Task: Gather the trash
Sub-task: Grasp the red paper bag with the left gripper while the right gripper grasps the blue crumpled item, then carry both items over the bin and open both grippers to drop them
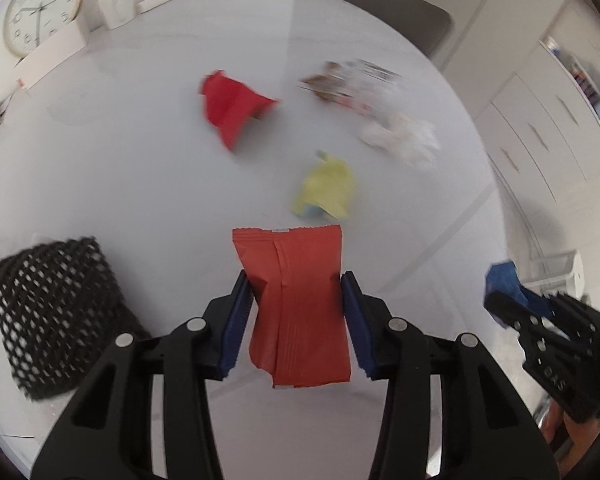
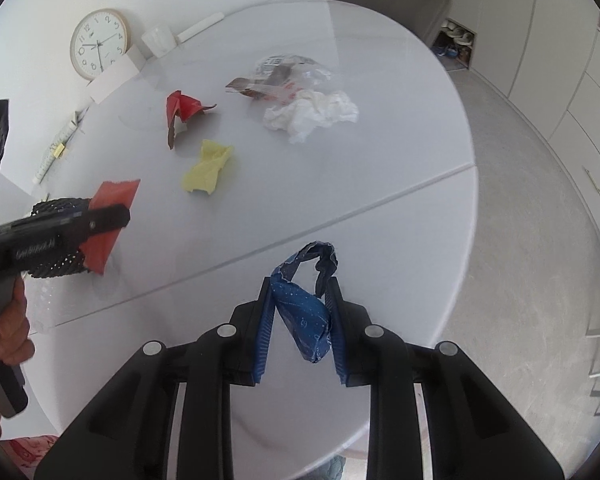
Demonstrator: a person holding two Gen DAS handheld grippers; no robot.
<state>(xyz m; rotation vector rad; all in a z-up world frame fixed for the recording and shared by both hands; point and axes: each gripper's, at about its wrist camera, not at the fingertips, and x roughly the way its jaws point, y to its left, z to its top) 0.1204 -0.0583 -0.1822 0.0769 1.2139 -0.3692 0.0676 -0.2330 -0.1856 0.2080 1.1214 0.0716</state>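
Left tongs: my left gripper [image 1: 296,300] is clamping the orange wrapper [image 1: 296,304] between narrowly parted pads, lower centre of the left view.
Right tongs: my right gripper [image 2: 300,316] is pinching a crumpled blue wrapper [image 2: 304,312], lower centre of the right view, jaws nearly closed.
Mesh basket: the black basket [image 1: 52,316] is sitting lower left on the white table [image 1: 140,160].
Remaining trash: a red wrapper [image 2: 182,110], yellow wrapper [image 2: 208,168], white tissue [image 2: 312,114] and clear plastic packaging [image 2: 280,76] are lying mid-table, upper centre.
Background: a clock [image 2: 98,44] is leaning upper left.
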